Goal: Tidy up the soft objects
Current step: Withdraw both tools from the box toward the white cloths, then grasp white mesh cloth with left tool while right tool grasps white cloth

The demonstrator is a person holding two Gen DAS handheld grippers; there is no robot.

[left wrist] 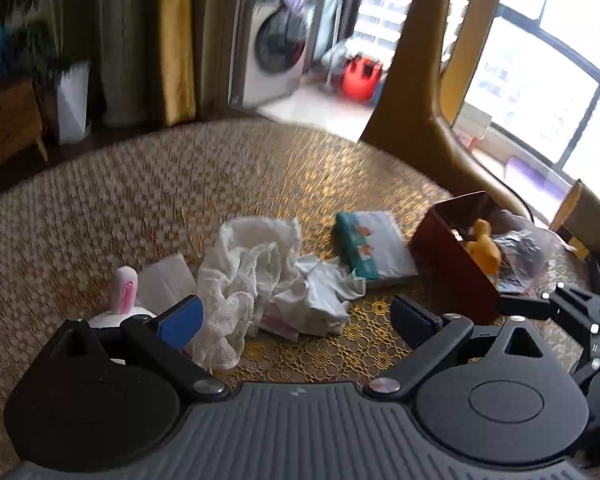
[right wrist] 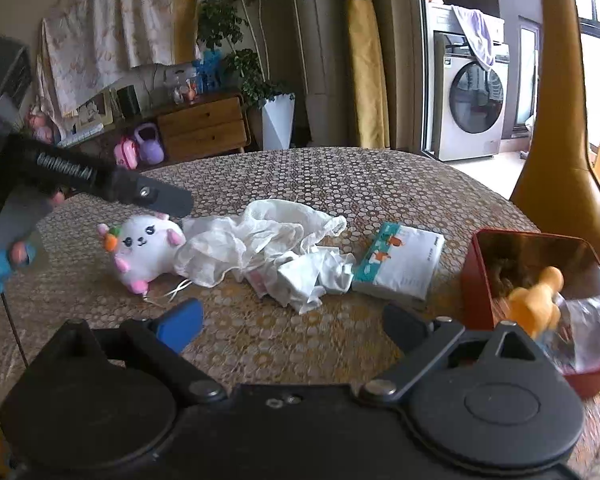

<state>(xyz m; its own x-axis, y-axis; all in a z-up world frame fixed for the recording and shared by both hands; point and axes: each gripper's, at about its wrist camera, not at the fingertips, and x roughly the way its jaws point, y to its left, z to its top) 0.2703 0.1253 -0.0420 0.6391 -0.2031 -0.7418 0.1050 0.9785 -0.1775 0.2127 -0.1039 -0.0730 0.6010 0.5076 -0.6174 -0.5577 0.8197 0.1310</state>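
Left wrist view: left gripper (left wrist: 296, 316) wide open with nothing in it, white cloth pile (left wrist: 252, 276) on the table (left wrist: 140, 200) just past its tips, bunny toy (left wrist: 125, 290) peeking up by its left finger, tissue pack (left wrist: 374, 248) ahead to the right, red box (left wrist: 452, 256) with a yellow duck (left wrist: 485, 249) further right. Right wrist view: right gripper (right wrist: 292, 326) wide open and empty too, same white cloth pile (right wrist: 260, 248) straight ahead, bunny toy (right wrist: 144, 250) ahead to the left, tissue pack (right wrist: 402, 264) ahead to the right, red box (right wrist: 484, 284) close by its right finger, duck (right wrist: 538, 300) and a plastic bag (right wrist: 592, 320) inside.
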